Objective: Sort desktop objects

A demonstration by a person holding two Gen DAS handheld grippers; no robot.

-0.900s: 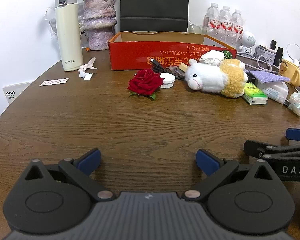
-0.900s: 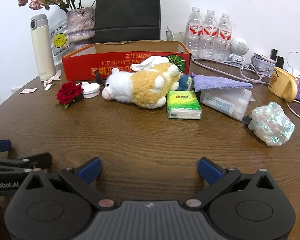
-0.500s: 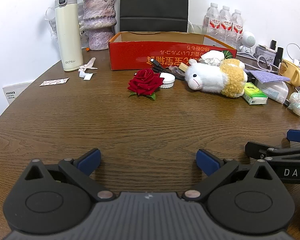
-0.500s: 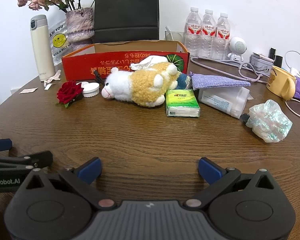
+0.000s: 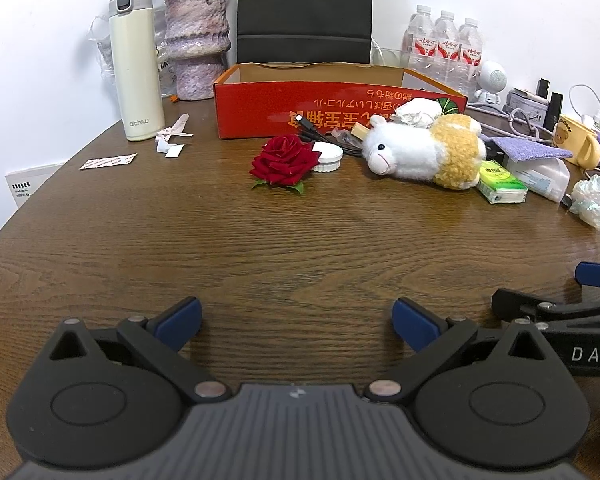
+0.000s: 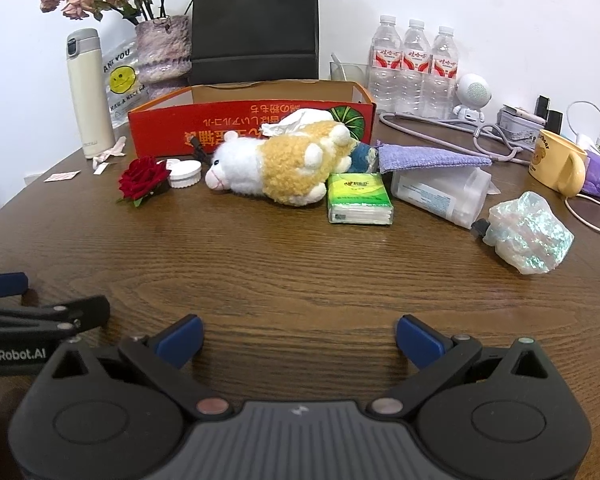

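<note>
Lying near the table's far edge against the red cardboard box, the plush sheep looks soft, light, best pinched mid-body; the tissue pack beside it squashes; left gripper and right gripper gape wide, empty.

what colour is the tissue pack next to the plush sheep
Green and yellow-green tissue pack, clearest in the right wrist view.

Plush sheep lies before the box; rose to its left, tissue pack at its right.
</note>
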